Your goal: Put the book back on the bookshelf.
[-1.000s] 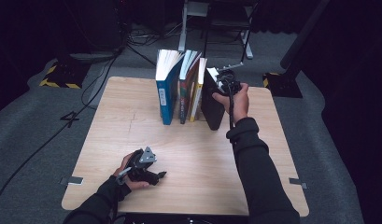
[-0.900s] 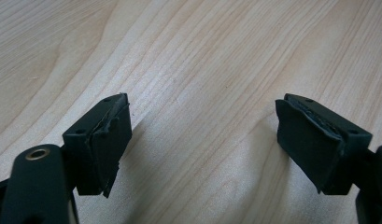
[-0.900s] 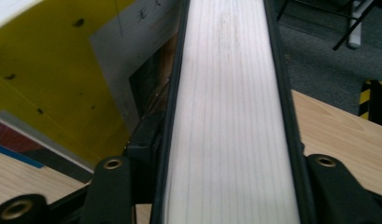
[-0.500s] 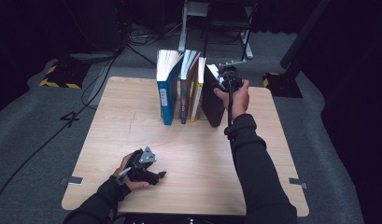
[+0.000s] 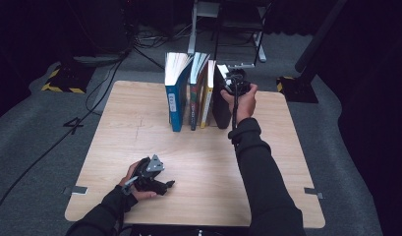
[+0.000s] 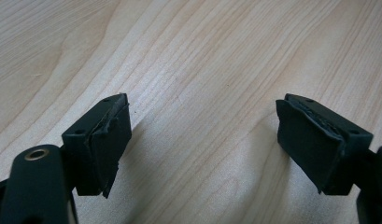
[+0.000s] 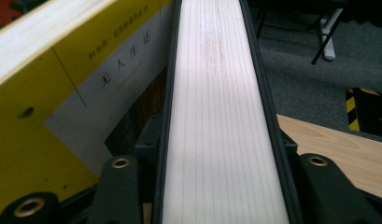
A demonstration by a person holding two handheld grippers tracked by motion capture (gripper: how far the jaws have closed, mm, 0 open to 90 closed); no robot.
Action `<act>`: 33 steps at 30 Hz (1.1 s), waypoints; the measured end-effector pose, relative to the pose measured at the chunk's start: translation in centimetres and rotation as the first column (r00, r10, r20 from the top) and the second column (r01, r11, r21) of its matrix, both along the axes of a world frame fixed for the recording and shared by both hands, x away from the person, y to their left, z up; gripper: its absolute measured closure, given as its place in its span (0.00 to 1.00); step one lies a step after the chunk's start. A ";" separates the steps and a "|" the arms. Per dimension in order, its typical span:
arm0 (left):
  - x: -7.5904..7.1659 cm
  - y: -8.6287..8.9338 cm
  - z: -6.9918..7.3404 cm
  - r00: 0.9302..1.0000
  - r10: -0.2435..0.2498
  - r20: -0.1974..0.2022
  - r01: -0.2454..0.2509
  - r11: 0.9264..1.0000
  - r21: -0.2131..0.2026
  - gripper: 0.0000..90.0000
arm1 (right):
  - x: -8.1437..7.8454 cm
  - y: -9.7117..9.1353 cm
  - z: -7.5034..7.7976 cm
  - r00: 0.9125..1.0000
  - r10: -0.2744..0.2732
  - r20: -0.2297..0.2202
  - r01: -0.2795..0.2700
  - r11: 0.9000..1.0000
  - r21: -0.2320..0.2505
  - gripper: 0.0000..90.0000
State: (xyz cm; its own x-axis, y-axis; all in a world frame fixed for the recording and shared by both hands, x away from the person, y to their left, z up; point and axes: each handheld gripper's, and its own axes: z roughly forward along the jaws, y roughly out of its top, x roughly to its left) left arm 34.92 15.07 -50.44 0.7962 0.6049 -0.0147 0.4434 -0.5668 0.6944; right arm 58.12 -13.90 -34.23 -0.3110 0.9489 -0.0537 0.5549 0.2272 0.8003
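Observation:
Several books stand upright in a row at the back of the wooden table [image 5: 139, 123]: a blue book [image 5: 176, 98], a thin middle book [image 5: 195, 93], a yellow book [image 5: 207, 98] and a black book [image 5: 219, 105] at the right end. My right gripper [image 5: 231, 83] comes down on the black book's top. Its jaws have just been closing, and they now sit on both covers, with the white page edge [image 7: 221, 93] running between them [image 7: 221, 144]. The yellow book [image 7: 39, 130] leans close on the left. My left gripper [image 5: 164, 186] rests open near the front left, nothing between its jaws [image 6: 202, 144].
Behind the table the grey floor carries cables [image 5: 110, 73], a metal stand [image 5: 208, 29] and yellow-black striped bases [image 5: 61, 81] [image 5: 287, 86]. Tape tabs [image 5: 77, 190] [image 5: 314, 192] mark the table's front edges. Bare wood lies between the books and my left hand.
The right gripper has edged slightly over the black book's top. The left gripper and the row of books stand as before.

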 end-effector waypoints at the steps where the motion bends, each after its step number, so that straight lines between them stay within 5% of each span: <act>1: 0.0 0.0 0.0 1.000 0.000 0.000 0.000 1.000 0.000 0.20 | 0.1 0.0 0.0 1.000 0.004 -0.001 -0.004 1.000 -0.004 0.59; 33: -0.1 0.1 0.0 1.000 -0.003 0.001 0.003 1.000 0.000 0.20 | -2.0 -1.1 0.2 0.996 0.079 -0.036 -0.081 0.996 -0.046 0.52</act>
State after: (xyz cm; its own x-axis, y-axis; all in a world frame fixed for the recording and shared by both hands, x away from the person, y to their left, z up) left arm 34.83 15.13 -50.45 0.7980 0.6024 -0.0142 0.4410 -0.5678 0.6951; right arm 56.11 -14.97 -33.99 -0.3884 0.9174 -0.0863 0.5601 0.3094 0.7684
